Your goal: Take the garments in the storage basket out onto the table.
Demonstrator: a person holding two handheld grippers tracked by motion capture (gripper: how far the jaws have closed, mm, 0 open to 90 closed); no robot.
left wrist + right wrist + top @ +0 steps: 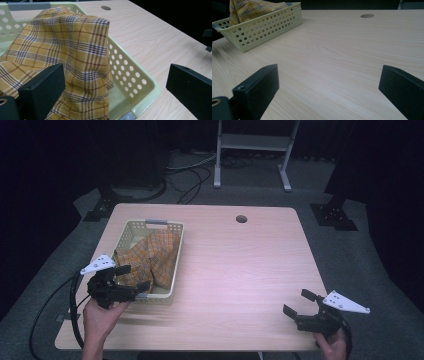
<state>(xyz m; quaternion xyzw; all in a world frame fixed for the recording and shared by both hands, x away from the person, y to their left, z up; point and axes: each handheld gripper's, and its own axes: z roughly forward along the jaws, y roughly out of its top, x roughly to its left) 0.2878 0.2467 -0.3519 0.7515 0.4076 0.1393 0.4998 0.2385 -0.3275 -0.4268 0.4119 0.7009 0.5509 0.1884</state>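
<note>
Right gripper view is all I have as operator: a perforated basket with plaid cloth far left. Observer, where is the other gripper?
Observer: The left gripper sits at the near end of the basket, jaws open, in the high view.
Operator: Is it gripping the cloth?
Observer: No. In the left gripper view the plaid cloth lies just ahead of the open jaws, one jaw in front of the fabric, the other out over the table.
Operator: Does the cloth stay inside the basket?
Observer: Not wholly; from above, it drapes over the basket's near left rim and rises in a peak inside.
Operator: And my gripper?
Observer: The right gripper is at the table's near right corner, open, holding nothing.
</note>
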